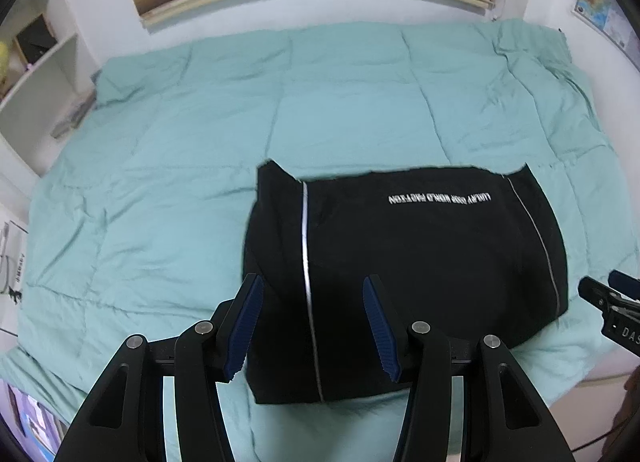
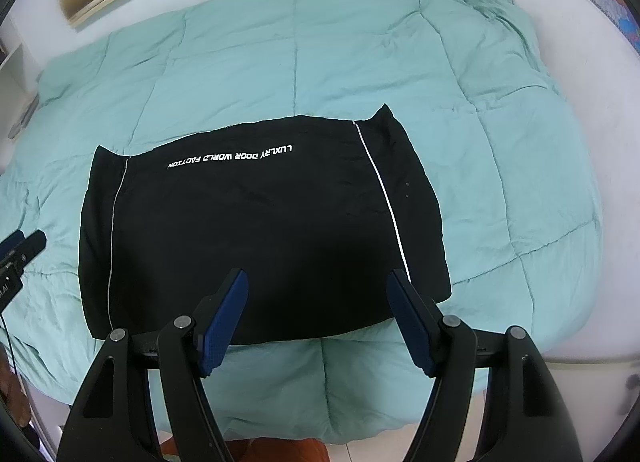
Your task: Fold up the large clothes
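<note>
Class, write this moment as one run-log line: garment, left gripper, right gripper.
garment: black, folded flat on green quilt | left gripper: open, empty, above it | right gripper: open, empty, above it

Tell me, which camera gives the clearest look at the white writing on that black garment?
The right wrist view: the white lettering on the folded black garment is sharp there, upside down but readable. In the left wrist view the same lettering is smaller, off to the right and blurred.
</note>
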`<act>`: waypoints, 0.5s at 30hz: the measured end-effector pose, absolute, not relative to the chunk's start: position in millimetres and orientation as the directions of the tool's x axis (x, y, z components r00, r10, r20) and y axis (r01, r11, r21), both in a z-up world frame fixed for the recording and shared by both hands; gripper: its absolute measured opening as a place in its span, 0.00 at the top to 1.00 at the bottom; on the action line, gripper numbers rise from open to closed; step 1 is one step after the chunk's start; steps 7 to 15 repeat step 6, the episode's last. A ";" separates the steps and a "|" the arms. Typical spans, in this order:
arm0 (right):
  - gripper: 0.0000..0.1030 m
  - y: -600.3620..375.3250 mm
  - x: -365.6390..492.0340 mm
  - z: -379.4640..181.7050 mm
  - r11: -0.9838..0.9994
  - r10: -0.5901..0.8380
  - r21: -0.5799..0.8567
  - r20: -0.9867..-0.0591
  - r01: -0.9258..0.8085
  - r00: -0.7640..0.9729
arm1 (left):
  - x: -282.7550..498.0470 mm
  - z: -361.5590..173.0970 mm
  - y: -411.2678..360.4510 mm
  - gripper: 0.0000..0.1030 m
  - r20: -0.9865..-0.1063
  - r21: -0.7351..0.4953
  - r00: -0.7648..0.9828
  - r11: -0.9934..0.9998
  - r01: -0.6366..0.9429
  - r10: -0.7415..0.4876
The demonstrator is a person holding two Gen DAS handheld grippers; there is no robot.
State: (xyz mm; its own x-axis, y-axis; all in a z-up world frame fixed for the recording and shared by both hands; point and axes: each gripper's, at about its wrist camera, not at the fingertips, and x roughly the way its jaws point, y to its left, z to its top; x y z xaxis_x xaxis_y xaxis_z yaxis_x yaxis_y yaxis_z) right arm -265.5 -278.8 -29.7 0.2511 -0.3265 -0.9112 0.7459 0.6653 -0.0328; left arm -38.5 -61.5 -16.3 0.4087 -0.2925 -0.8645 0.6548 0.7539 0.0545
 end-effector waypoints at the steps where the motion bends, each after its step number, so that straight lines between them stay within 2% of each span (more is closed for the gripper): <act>1: 0.28 -278.6 -265.2 -30.3 0.666 -0.325 -0.033 -0.912 0.745 0.250 | -38.0 -13.5 -59.8 0.48 -0.851 0.076 0.443 0.769 0.635 -0.282; 15: 0.28 -278.3 -264.2 -30.6 0.667 -0.326 -0.036 -0.913 0.744 0.247 | -29.6 -11.4 -58.6 0.48 -0.849 0.087 0.456 0.782 0.618 -0.267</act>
